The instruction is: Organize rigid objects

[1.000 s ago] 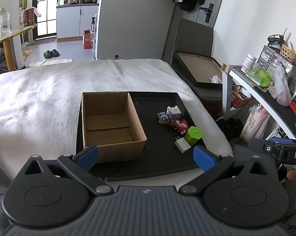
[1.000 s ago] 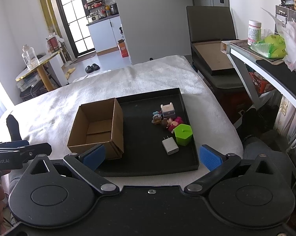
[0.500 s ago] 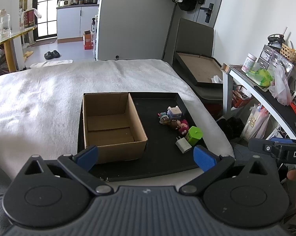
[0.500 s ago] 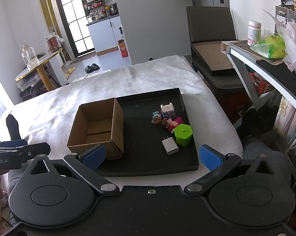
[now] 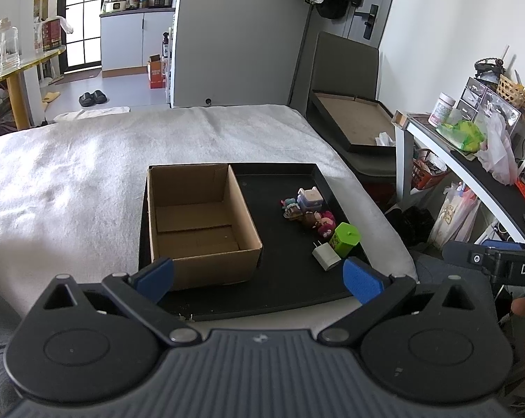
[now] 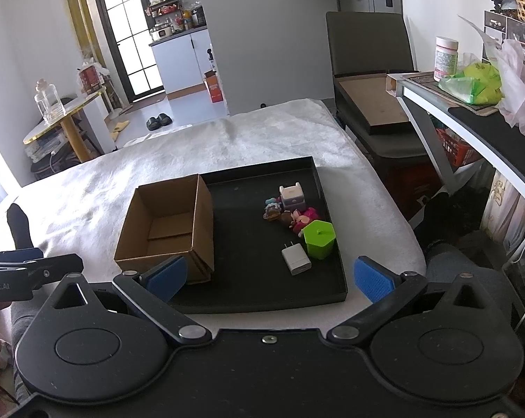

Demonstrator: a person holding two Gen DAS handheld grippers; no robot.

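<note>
Two grippers: both are held above the near edge of the bed, each seen from its own wrist camera.
Left gripper (image 5: 258, 274): the fingers are spread wide; nothing is held between the blue pads.
Right gripper (image 6: 268, 276): the fingers are spread wide; nothing is held.
Bed (image 5: 70, 174): it is covered with a white blanket and carries the tray.
Tray (image 6: 262, 289): a black, shallow, rectangular tray is laid flat on the blanket.
Cardboard box (image 5: 199, 223): it is placed open-topped and upright on the left part of the tray; nothing is seen inside.
Loose objects: all are grouped on the right part of the tray, well apart from the box.
Green hexagonal container (image 6: 319, 239): it is set upright near the right rim of the tray.
White charger plug (image 6: 296, 260): it is laid flat just beside the green container, on its left, prongs pointed away from the cameras.
Small figurines (image 6: 290, 216): a cluster in pink, brown and teal is gathered just behind the green container.
Pale square toy (image 6: 291, 195): it is positioned at the far end of the cluster.
Side shelf (image 6: 485, 118): it is located to the right of the bed and carries bags and a jar.
</note>
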